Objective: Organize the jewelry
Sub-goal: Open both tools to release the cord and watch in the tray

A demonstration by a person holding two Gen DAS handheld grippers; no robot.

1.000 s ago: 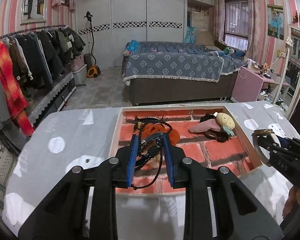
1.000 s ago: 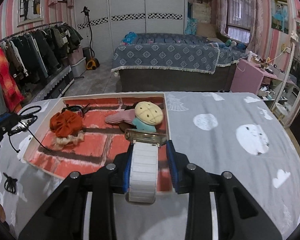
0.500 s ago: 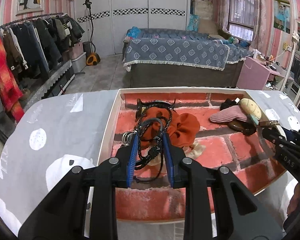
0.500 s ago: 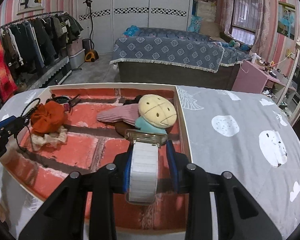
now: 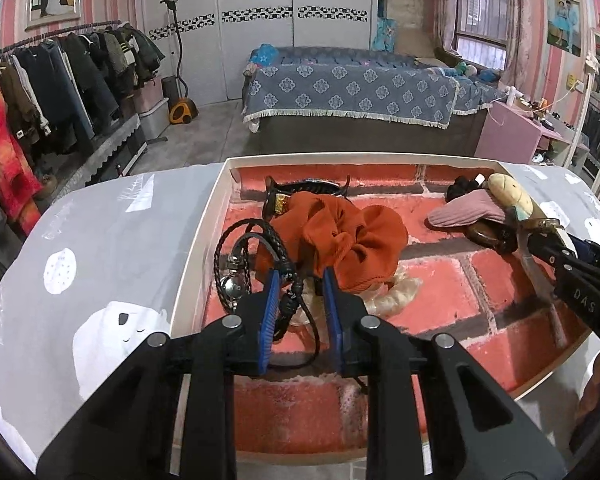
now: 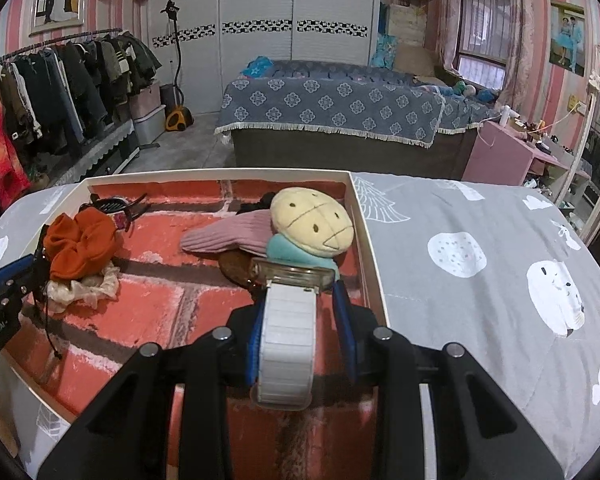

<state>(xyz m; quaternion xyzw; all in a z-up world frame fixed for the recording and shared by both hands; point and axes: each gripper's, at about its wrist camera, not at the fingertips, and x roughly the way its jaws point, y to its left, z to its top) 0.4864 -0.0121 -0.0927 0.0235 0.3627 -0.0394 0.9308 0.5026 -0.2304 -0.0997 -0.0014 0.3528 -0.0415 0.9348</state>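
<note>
A shallow white box [image 5: 198, 236] with a red brick-print floor sits on the grey cloth. My left gripper [image 5: 299, 292] is shut on a black braided cord bracelet [image 5: 256, 256] with metal charms, low over the box's near left part, beside an orange scrunchie [image 5: 340, 236]. My right gripper [image 6: 302, 312] is shut on a white-strap watch [image 6: 288, 344] over the box's near right part, just in front of a plush hair clip [image 6: 312, 220]. The right gripper also shows at the right in the left wrist view [image 5: 548, 248].
The box also holds a pink ribbed clip [image 6: 228, 236], a black claw clip [image 6: 114, 204], a cream scrunchie [image 6: 84, 288] and a brown ring [image 5: 488, 236]. Grey patterned cloth [image 6: 480, 280] lies to the right of the box. A bed and a clothes rack stand beyond.
Both grippers have moved forward and down into the box with their loads. The bracelet now hangs just above the box floor, and the watch has come close to the plush clip.
</note>
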